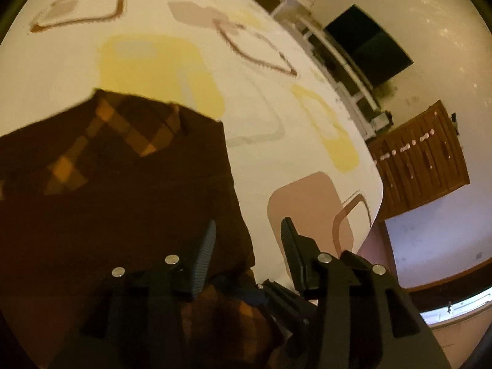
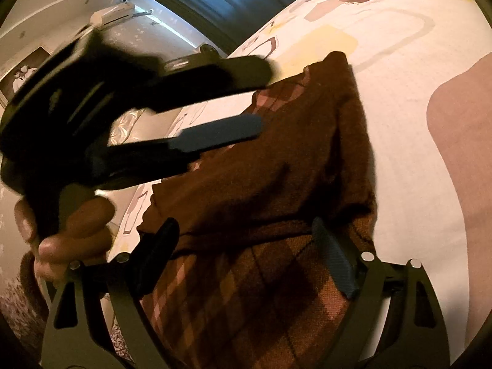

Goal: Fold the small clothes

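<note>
While my left hand-held gripper (image 1: 247,240) gapes empty and the right (image 2: 246,243) stands wide, the garment (image 1: 123,178) may spring unfolded unpinned.

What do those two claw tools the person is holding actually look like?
Both are matte black. The left gripper and right gripper each have two flat fingers faced with ribbed, bluish-grey pads, carried on angular black brackets with round silver bolt heads. No cables show. A bare hand holds the left one.
</note>
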{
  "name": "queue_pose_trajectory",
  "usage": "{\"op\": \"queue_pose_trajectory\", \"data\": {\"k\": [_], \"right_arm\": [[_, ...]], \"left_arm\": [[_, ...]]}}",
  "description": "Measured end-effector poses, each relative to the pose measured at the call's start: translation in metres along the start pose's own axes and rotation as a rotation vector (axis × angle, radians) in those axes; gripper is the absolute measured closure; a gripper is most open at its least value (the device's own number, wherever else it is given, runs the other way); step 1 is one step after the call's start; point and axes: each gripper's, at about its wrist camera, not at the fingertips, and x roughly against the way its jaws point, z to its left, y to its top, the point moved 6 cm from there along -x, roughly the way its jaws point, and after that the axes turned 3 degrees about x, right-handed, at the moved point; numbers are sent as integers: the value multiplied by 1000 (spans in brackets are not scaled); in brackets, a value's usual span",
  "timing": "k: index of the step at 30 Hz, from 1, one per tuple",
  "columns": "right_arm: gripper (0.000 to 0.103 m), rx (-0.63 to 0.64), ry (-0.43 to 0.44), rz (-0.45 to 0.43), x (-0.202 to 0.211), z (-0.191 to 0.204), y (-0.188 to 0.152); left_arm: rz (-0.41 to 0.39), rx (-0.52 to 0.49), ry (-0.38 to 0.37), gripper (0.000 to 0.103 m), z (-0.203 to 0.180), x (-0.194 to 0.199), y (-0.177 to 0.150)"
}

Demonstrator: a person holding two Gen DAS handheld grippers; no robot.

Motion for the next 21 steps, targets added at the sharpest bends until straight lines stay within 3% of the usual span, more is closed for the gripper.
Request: {"op": "queue_pose_trajectory", "data": {"k": [5, 11, 16, 21], "right_arm": [[15, -47, 35, -20, 3, -2, 5], [21, -186, 82, -73, 12, -13, 14], [44, -307, 76, -100, 14, -32, 18], [63, -337, 12, -90, 6, -38, 20]], "left_arm": [[-124, 94, 7, 53, 41, 50, -18], [-270, 162, 229, 52, 142, 129, -65], [-322, 300, 293, 52, 214, 170, -93], [-366, 406, 254, 52, 245, 184, -108]]}}
